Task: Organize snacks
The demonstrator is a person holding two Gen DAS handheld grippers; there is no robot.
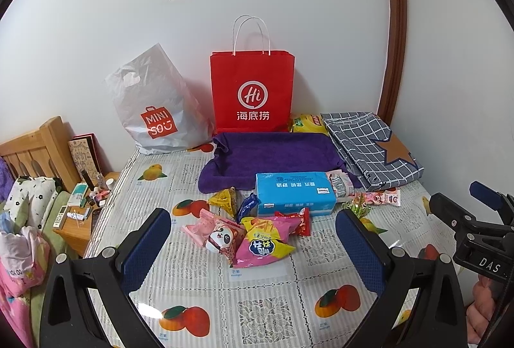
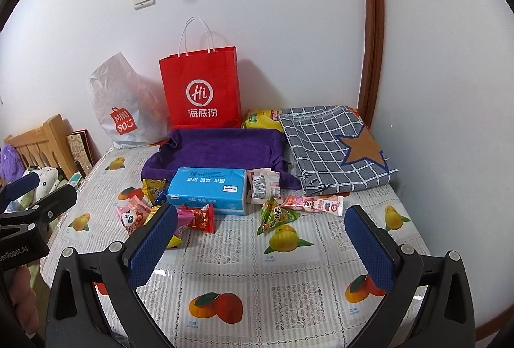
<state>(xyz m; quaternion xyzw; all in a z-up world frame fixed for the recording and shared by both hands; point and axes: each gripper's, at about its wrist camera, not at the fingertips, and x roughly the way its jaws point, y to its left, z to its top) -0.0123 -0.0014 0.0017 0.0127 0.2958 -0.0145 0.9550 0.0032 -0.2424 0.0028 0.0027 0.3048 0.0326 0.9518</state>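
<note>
Left gripper and right gripper: jaws spread wide, both empty, above the fruit-print tablecloth. Small foil snack packets lie scattered at frame centre around the blue rectangular tissue pack, below the red paper bag.

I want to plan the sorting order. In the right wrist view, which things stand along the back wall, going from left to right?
White plastic Miniso bag → red paper bag with rope handles → yellow snack packet → folded grey checked cloth with a brown star.

Glossy plastic tablecloth — matt red paper bag.
</note>
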